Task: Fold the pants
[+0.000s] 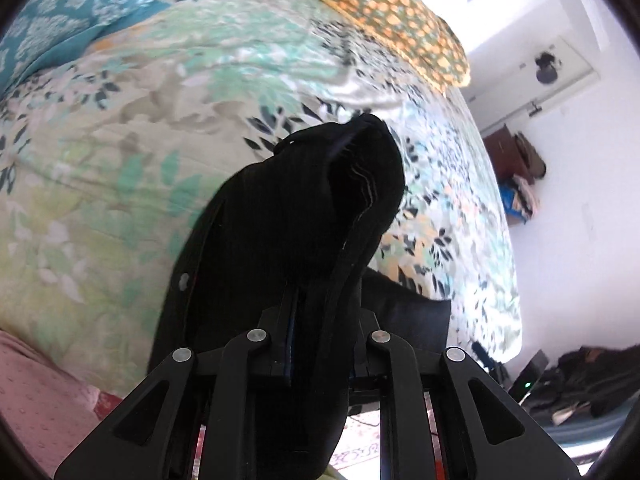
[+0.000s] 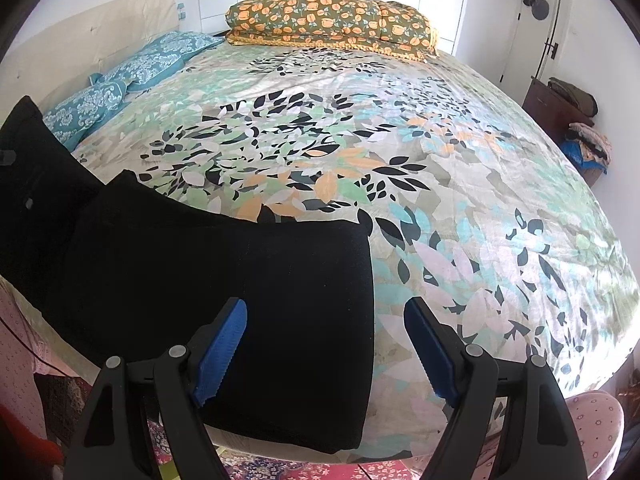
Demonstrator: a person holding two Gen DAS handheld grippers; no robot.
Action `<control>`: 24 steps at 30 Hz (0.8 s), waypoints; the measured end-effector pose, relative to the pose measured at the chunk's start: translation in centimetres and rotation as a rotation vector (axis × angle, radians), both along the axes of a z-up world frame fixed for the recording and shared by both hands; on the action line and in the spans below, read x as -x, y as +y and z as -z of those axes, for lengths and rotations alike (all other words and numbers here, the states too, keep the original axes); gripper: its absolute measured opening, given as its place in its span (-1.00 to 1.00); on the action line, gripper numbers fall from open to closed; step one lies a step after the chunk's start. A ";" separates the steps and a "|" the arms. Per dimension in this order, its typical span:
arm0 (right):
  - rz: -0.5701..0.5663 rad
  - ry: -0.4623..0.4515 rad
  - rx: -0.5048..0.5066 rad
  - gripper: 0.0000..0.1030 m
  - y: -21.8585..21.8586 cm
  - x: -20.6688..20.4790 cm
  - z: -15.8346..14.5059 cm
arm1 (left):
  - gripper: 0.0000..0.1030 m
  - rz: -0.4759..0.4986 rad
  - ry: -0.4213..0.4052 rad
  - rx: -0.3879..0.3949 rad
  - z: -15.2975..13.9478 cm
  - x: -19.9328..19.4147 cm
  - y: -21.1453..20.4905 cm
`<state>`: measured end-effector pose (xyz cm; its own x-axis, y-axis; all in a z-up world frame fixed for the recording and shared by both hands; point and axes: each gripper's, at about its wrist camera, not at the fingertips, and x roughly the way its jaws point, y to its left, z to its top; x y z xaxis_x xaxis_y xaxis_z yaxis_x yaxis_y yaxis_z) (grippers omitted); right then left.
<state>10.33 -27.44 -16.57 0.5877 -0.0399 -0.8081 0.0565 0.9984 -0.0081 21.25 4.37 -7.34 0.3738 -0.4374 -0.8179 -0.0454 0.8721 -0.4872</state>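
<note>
The black pants lie across the near left part of the bed, with one folded leg end squared off at the front edge. My right gripper hovers over that end, open, its blue pads wide apart and nothing pressed between them. In the left wrist view my left gripper is shut on a bunch of the black pants. The cloth rises as a ridge ahead of the fingers and drapes over them, hiding the tips.
The bed's floral cover spreads far and right. A folded orange-flowered quilt lies at the far edge and blue pillows at the left by the headboard. A dark dresser with clothes stands at the right wall. A patterned rug lies below.
</note>
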 end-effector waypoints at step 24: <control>-0.308 0.072 -0.902 0.56 2.4 -1.6 1.3 | 0.54 -0.050 -0.249 -0.407 2.3 2.0 2.2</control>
